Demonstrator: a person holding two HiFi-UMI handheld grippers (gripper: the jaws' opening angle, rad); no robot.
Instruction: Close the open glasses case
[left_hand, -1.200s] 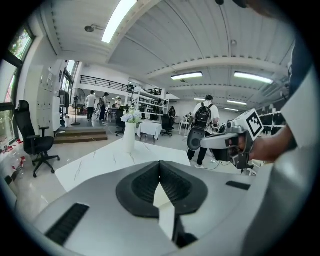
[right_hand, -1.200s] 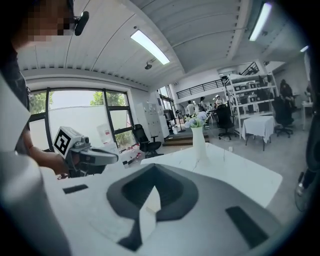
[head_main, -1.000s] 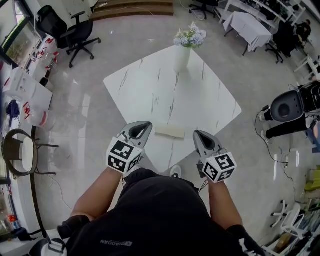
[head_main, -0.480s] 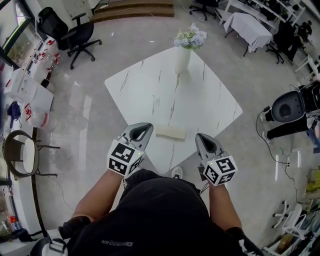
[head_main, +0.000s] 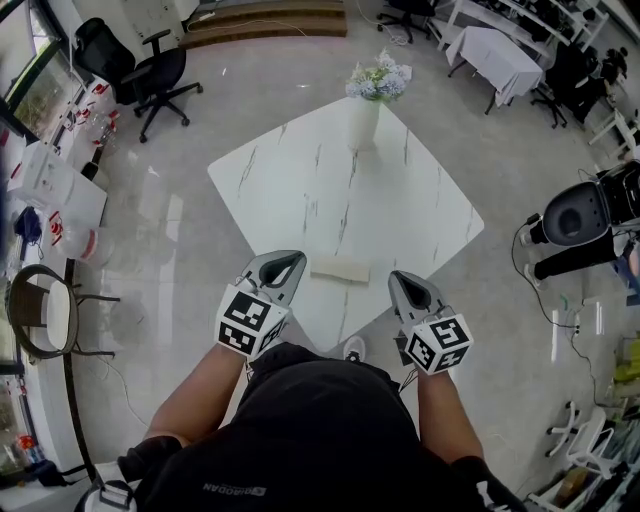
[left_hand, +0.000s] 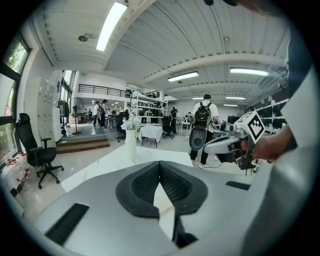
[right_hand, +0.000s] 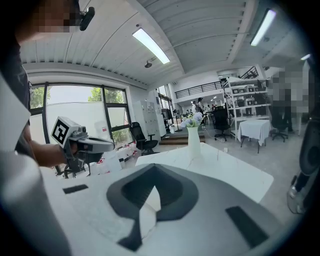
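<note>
While both grippers hover short of it in the head view, the glasses case lies on the counter near the corner closest to the person, between the left gripper and the right gripper. A careless push could slide it off the edge. The vase stands well apart from the case and obstructs nothing.

Left gripper view: jaws pressed together, nothing held.

Right gripper view: jaws likewise pressed together and empty; case not visible.
</note>
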